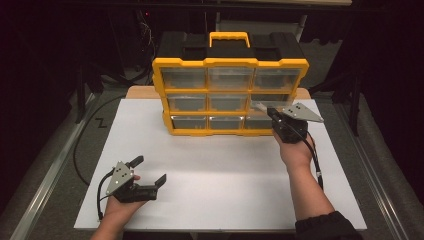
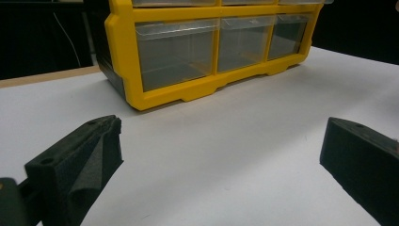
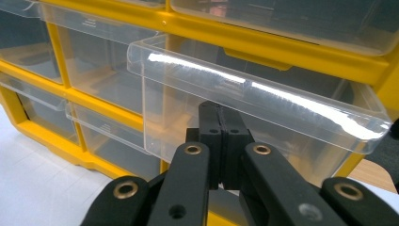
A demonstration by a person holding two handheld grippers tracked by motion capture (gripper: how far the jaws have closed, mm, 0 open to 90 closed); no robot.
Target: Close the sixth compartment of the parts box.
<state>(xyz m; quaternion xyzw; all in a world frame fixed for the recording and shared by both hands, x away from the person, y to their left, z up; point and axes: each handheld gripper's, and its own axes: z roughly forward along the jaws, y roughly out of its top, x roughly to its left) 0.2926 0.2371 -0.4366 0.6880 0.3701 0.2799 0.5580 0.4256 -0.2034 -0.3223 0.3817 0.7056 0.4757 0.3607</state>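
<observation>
A yellow and black drawer organizer with clear drawers stands at the back of the white table top. Its middle-row right drawer is pulled part way out. My right gripper is at that drawer. In the right gripper view its jaws are pressed together, tips tucked under the clear drawer's front lip, with nothing visible between them. My left gripper rests low at the front left, open and empty. In the left gripper view its jaws stand wide apart, facing the organizer.
The white board lies on a wooden table whose edge shows behind the organizer. Black cables run along the floor at the left. Dark surroundings and metal stands ring the table.
</observation>
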